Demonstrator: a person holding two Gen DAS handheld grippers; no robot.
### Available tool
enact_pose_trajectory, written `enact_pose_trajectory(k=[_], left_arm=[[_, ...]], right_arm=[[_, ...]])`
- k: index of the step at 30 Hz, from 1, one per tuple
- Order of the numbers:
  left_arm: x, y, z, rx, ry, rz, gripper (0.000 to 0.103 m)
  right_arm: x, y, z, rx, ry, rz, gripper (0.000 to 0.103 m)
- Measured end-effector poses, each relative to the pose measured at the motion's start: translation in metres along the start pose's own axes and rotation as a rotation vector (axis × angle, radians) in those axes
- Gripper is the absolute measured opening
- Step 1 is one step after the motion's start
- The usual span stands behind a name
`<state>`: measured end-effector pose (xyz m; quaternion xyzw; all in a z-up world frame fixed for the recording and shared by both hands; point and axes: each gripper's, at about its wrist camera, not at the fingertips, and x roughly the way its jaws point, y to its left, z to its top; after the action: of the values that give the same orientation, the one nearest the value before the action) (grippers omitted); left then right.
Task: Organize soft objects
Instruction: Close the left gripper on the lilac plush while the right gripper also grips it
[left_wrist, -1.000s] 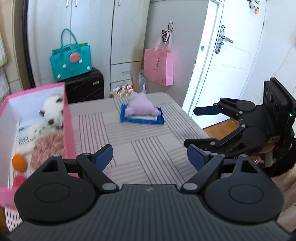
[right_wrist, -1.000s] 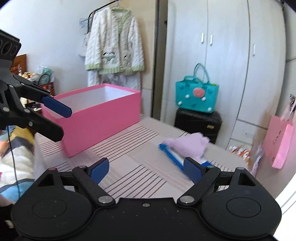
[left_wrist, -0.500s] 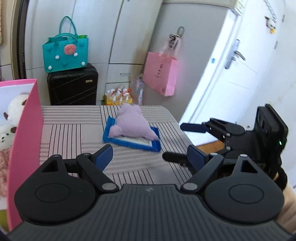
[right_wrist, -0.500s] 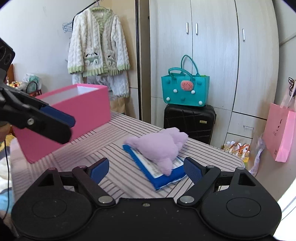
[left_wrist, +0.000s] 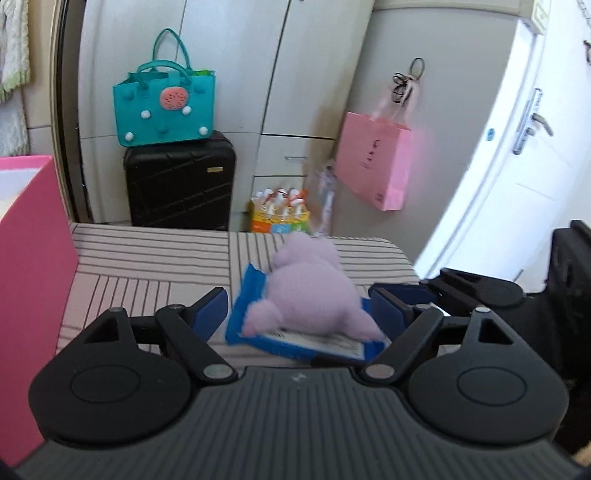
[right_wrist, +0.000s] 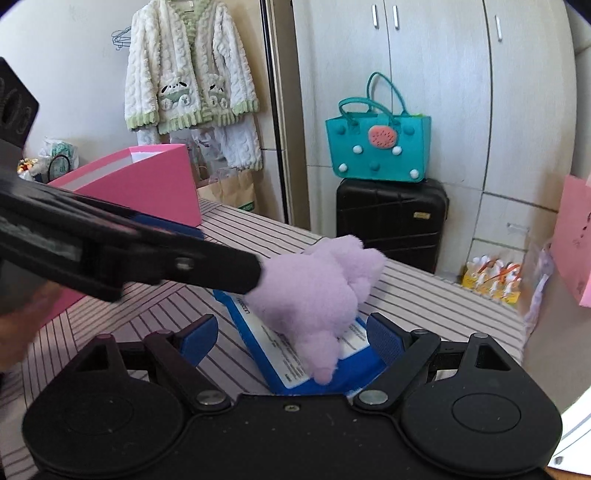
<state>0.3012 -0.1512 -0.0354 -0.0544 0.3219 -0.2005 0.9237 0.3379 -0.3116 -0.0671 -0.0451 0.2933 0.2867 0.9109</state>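
A lilac plush toy (left_wrist: 314, 295) (right_wrist: 314, 288) lies on a flat blue packet (left_wrist: 240, 314) (right_wrist: 291, 373) near the right end of the striped table (left_wrist: 147, 266). My left gripper (left_wrist: 297, 308) hovers just before the toy. Its jaws are closing with the toy and packet framed between them, and the pads touch nothing. My right gripper (right_wrist: 291, 332) stands open around the packet's near end, also without contact. One black finger (right_wrist: 207, 266) of the left gripper reaches across to the toy's left side. The pink box (left_wrist: 33, 258) (right_wrist: 147, 184) stands at the table's left.
A teal bag (left_wrist: 166, 107) sits on a black suitcase (left_wrist: 181, 184) behind the table. A pink paper bag (left_wrist: 376, 162) hangs by the white door (left_wrist: 517, 166). A drink pack (left_wrist: 280, 214) stands on the floor. A fluffy cardigan (right_wrist: 192, 66) hangs behind the box.
Both grippers have moved forward and down to the plush toy, which now sits between their fingers. The pink box has slid toward the left edge. The left jaws have narrowed slightly.
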Motion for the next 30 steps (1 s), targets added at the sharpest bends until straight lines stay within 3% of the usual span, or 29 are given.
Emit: enact_pose_trajectory(k=[9,17,20,30], left_arm=[[0.025,0.002,0.004,-0.029,0.017,-0.012,0.067],[0.038,0.008,-0.001,-0.079,0.041,-0.02,0.056],[0.038,0.009,-0.003,-0.086,0.038,-0.036,0.049],[0.029,0.009,-0.005,-0.13,0.05,-0.061,0.042]], right_arm=[[0.011,-0.012,-0.001,0.094,0.004,0.025,0.086],[0.012,-0.013,-0.003,0.099,0.004,0.014,0.063],[0.012,-0.015,-0.004,0.105,0.005,0.016,0.059],[-0.001,-0.002,-0.002,0.082,0.02,-0.009,0.058]])
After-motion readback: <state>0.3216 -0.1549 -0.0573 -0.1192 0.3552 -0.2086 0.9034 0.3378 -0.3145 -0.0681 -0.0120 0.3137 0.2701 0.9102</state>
